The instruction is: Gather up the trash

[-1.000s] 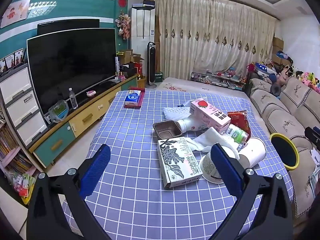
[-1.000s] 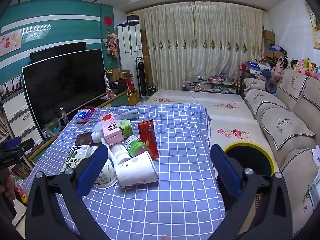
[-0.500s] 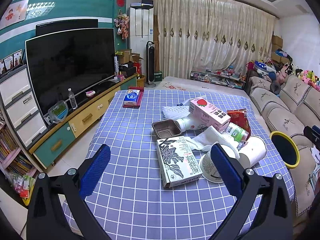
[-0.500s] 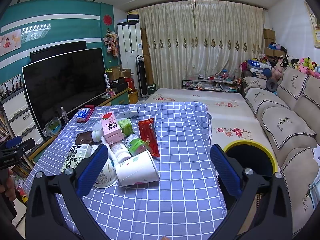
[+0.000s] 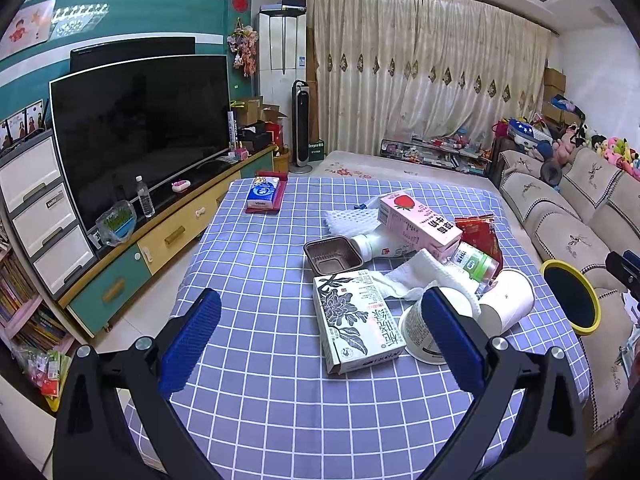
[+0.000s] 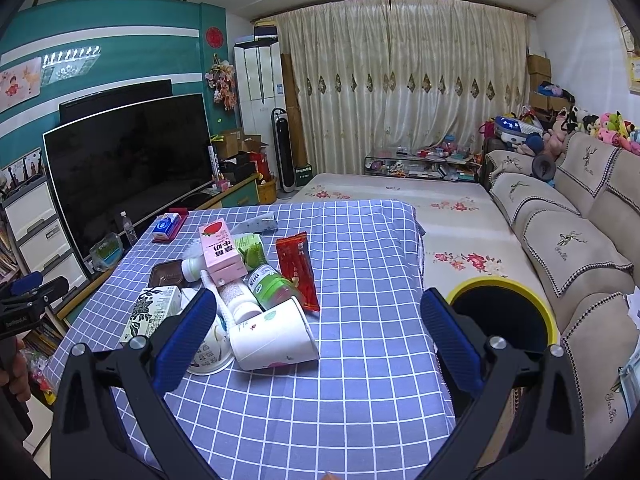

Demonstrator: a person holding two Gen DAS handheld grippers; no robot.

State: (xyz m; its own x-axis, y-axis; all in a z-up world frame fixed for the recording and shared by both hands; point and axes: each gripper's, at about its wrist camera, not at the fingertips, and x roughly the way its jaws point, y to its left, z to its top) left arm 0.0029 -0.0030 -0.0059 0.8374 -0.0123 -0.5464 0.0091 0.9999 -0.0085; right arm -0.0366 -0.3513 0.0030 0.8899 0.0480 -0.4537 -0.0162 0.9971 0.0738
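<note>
A heap of trash lies on the blue checked tablecloth (image 5: 256, 264): a flower-print carton (image 5: 354, 318), a pink strawberry milk carton (image 5: 418, 225), a brown tray (image 5: 332, 255), a white bottle (image 5: 378, 245), a green-label bottle (image 5: 474, 262), a red wrapper (image 6: 298, 268), crumpled tissue (image 5: 416, 276) and two tipped paper cups (image 6: 274, 334). A black bin with a yellow rim (image 6: 502, 312) stands right of the table. My left gripper (image 5: 320, 338) is open and empty above the near table. My right gripper (image 6: 318, 336) is open and empty, the cup between its fingers.
A tissue pack on a red tray (image 5: 266, 196) sits at the table's far left. A TV (image 5: 140, 132) on a low cabinet stands to the left. A sofa (image 6: 568, 240) runs along the right. A floral mat (image 6: 400, 196) lies beyond the table.
Both views shift only slightly. The grippers stay open and empty, and the trash has not moved.
</note>
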